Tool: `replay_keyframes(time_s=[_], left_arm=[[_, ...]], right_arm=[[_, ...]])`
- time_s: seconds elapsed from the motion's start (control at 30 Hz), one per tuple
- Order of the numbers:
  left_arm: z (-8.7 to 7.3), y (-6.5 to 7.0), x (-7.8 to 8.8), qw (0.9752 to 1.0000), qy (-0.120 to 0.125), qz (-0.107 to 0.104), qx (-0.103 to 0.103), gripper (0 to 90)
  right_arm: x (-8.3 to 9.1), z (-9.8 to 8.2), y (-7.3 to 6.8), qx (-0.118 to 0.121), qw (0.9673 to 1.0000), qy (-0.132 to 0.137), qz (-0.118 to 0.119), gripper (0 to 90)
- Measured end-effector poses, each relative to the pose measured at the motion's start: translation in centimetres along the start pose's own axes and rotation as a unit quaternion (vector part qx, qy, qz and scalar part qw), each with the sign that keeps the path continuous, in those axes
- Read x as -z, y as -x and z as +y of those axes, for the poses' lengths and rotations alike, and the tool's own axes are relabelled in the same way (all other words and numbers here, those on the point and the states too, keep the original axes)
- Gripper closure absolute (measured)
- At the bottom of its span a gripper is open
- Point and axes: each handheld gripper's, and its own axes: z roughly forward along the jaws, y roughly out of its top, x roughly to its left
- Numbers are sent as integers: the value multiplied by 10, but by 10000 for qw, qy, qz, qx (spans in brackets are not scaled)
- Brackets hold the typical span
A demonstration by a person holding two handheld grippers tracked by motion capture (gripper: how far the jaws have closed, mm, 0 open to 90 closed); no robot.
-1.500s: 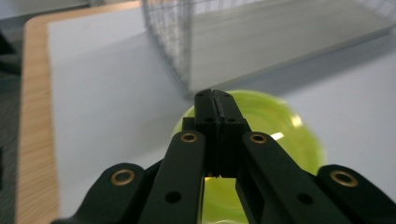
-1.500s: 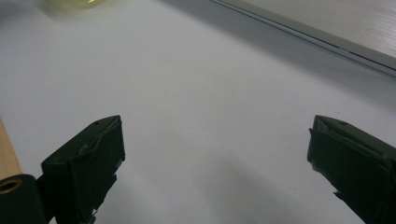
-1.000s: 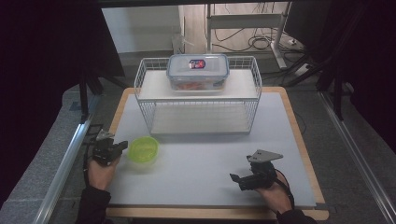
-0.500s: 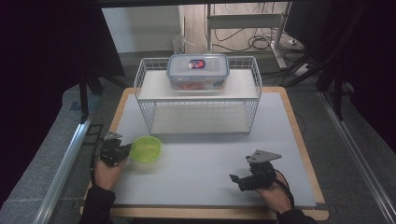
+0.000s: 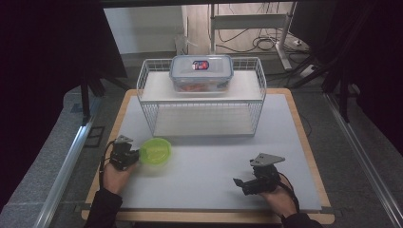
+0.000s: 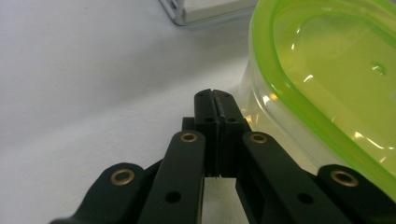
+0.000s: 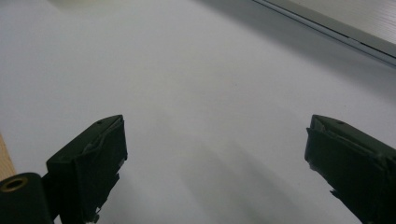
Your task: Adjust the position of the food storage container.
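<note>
A round clear container with a lime-green lid [image 5: 156, 151] sits on the white mat at the front left. My left gripper [image 5: 136, 157] is shut with nothing between its jaws, and its tip sits right at the container's left side. In the left gripper view the shut jaws meet at the tip of the left gripper [image 6: 215, 94], beside the container's clear wall [image 6: 261, 100]; I cannot tell if they touch. My right gripper [image 5: 237, 183] rests at the front right, pointing left. In the right gripper view the right gripper [image 7: 215, 154] is open wide over bare mat.
A white wire rack [image 5: 151, 111] stands at the back middle of the mat. A clear box with a blue-rimmed lid [image 5: 202, 73] sits on its top shelf. The wooden table edge [image 5: 313, 156] frames the mat. The rack's lower edge [image 6: 210, 11] lies just beyond the green-lidded container.
My left gripper has moved right, up against the green-lidded container, which has slid slightly to the right. The right gripper has stayed in place.
</note>
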Motion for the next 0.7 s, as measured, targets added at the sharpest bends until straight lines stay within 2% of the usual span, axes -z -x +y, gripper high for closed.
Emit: replay_keyframes(time_s=[0.1,0.17,0.33,0.4,0.5,0.7], left_arm=[[1,1,-1,10000,-23,49,-41,893],[1,-2,2,9999,-9,164,-23,888],[4,-12,14,9994,225,237,107,885],[8,-14,18,9992,325,205,131,881],[15,-14,20,9990,432,23,146,876],[26,-5,12,9994,340,-84,10,876]], right_arm=[[0,0,0,3,10000,-9,-5,51],[0,0,0,5,10000,-19,-5,51],[-1,0,0,6,10000,-26,-6,51],[-1,0,0,2,10000,-32,-8,51],[-1,-1,0,9,10000,-40,-17,51],[-1,-1,1,2,10000,-47,-45,51]])
